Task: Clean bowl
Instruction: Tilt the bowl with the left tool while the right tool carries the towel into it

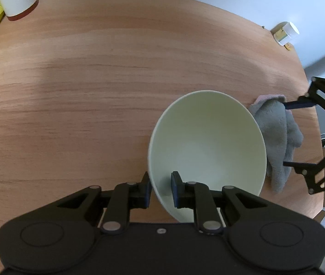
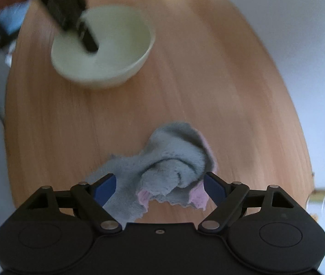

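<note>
My left gripper (image 1: 160, 189) pinches the pale bowl's (image 1: 208, 142) near rim, steadying it on the wooden table (image 1: 93, 91) — my right gripper (image 2: 160, 186), jaws spread wide, straddles the grey cloth (image 2: 173, 160) lying just beside the bowl, released or not yet grasped.

Left wrist view: we get soft, even, dimmish light and sharp focus; a broad faint shadow crosses the worktop (image 1: 116, 80) at left. Right wrist view: motion blur smears the bowl (image 2: 102, 48) and upper half; cloth (image 2: 171, 160) stays crisp. We see heavy fisheye bending and dark corners in both.
</note>
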